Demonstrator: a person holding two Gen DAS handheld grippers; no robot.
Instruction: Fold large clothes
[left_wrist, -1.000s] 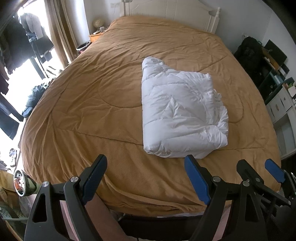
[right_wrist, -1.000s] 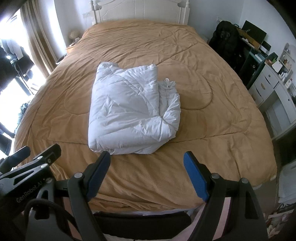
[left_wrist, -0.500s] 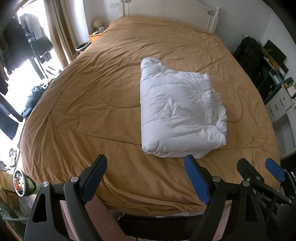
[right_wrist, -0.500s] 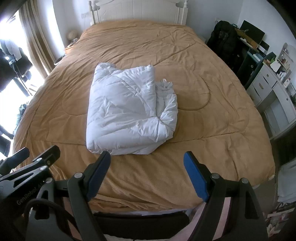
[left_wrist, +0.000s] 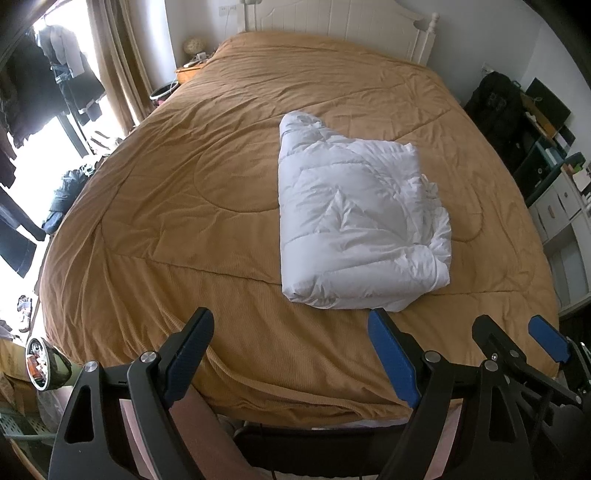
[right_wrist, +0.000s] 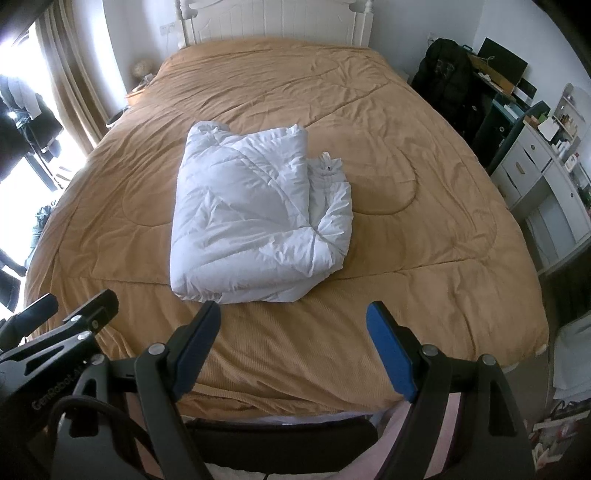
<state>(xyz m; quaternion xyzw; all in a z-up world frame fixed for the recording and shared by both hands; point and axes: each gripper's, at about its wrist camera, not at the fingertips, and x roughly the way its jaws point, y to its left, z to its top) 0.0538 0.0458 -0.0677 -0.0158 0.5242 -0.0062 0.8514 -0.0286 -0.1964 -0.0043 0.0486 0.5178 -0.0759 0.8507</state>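
One folded white garment (left_wrist: 354, 225) lying on one tan bedspread (left_wrist: 184, 206), at 12 o'clock from both grippers. Left gripper (left_wrist: 291, 350) and right gripper (right_wrist: 291, 349): jaws apart, empty, clear of the garment.

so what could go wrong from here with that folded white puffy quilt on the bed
1. The folded white puffy quilt has loose, bunched layers on its right edge; it might spring open there.
2. It looks thick, so the open left gripper or right gripper may catch only the top layer and undo the fold.
3. The tan quilted bedspread is wrinkled; pads could snag it.
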